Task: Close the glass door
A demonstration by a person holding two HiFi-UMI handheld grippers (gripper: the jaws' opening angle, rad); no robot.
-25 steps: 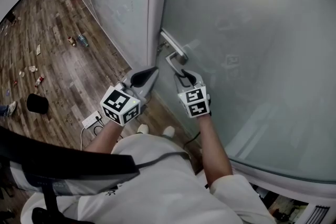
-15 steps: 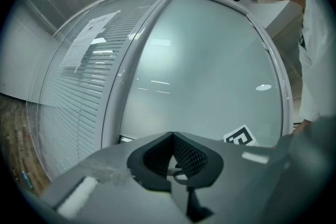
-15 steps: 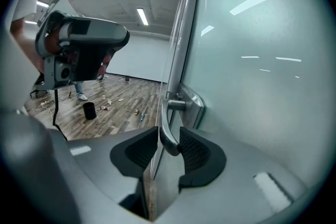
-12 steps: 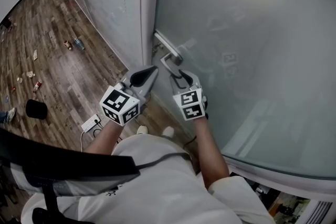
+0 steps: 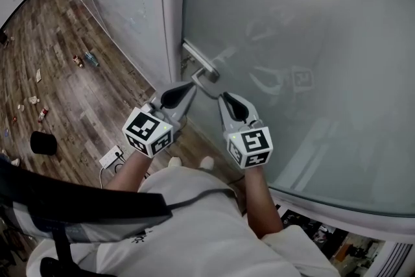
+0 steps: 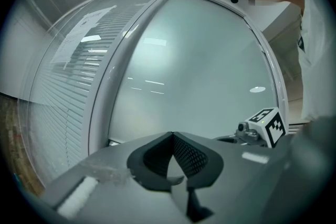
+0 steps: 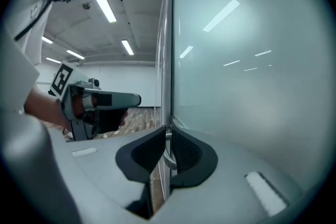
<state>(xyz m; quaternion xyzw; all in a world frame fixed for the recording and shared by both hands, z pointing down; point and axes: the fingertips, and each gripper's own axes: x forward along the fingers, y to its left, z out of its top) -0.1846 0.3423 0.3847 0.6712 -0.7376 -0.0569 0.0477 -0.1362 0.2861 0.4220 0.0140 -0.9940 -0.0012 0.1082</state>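
Glass door: The frosted glass door (image 5: 292,42) fills the right and far part of the scene. Its free edge stands just beside the white door frame (image 5: 170,3) on the left. We cannot tell whether it is latched.
Door handle: The metal door handle (image 5: 200,65) sits at the door's left edge, just beyond both grippers.
Right gripper: The right gripper (image 5: 222,95) has just been closing its jaws. The right gripper view shows the handle's thin lever between them, so we read this gripper as clenched on the door handle.
Left gripper: The left gripper (image 5: 189,86) hovers near the left side of the handle, its jaws together on nothing.
Step in hand: We judge this to be bringing the door home against the frame by its handle.
Method: We keep the grip square on the lever, guide the door along its own arc, and slow down as the edge meets the frame.
Risk: The lever is thin and smooth, so a skewed pull may let it slip out of the jaws.
Clearance: We hold the left gripper away from the gap between door edge and frame.
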